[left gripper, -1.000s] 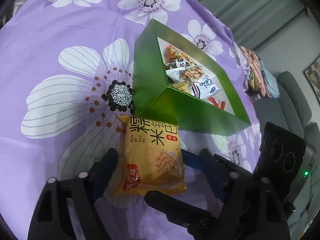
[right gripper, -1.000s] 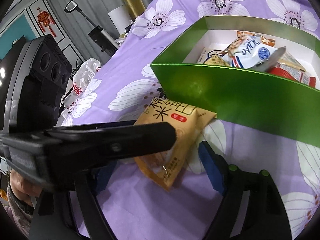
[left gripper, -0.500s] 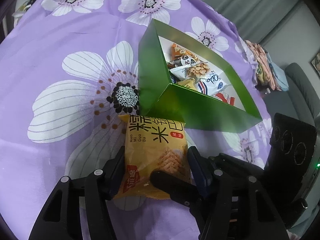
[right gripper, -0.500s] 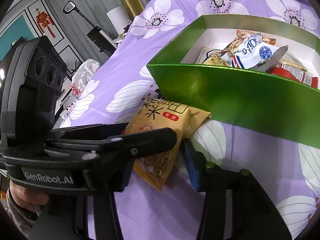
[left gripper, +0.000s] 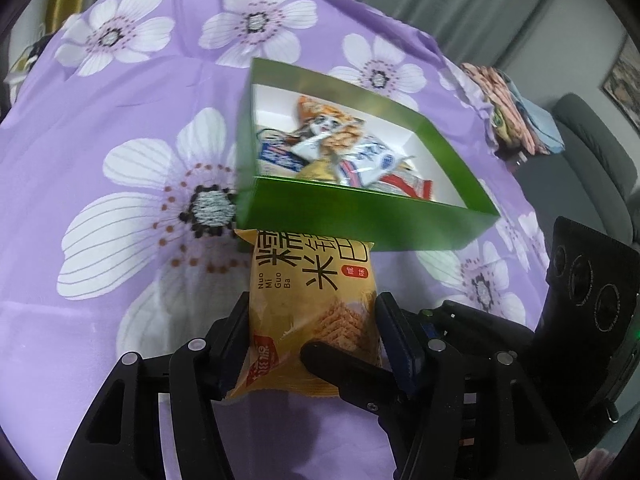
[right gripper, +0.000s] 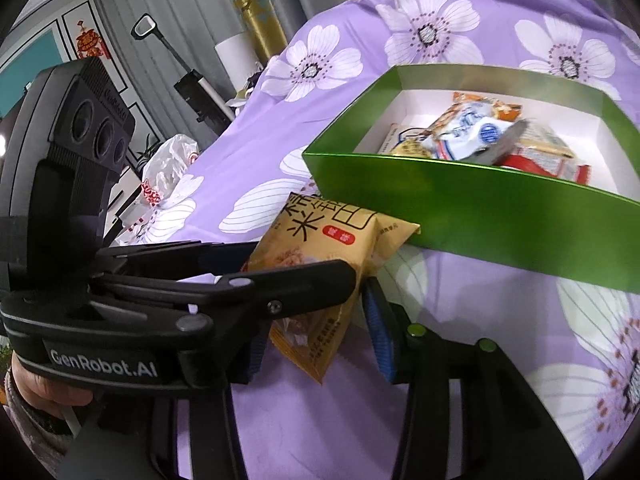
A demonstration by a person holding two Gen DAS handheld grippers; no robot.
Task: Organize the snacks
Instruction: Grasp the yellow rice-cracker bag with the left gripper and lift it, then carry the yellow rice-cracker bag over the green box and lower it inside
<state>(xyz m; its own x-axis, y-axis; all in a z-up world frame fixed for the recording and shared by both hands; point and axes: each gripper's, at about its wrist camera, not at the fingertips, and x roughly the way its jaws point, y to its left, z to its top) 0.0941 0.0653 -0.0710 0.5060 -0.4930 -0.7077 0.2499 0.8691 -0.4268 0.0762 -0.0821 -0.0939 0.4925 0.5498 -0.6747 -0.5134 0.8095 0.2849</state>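
Both tools have closed in on the orange snack bag (left gripper: 310,312) since a second ago, when their jaws stood wide on either side of it. Now the left tool (left gripper: 312,332) presses the bag from both long sides with its jaws partly closed, and the right tool (right gripper: 316,320) clamps the same bag crosswise, one finger lying over the top of it. The bag has tipped up off the purple flowered cloth (left gripper: 120,120), its far end at the near wall of the green box (left gripper: 360,220), which already holds several other snack packets (left gripper: 340,152). That suggests the pick is made and the next step is to carry the bag over the wall and drop it among the rest. The bag carries large Chinese characters in black, the Latin letters "Nuo Mi Guo Ba" down one side, a small red label with two characters, and a red brand patch at its near corner, too blurred to read. The left tool's body reads "GenRobot.AI" in the right wrist view. A blue and white packet in the box has lettering that cannot be made out.
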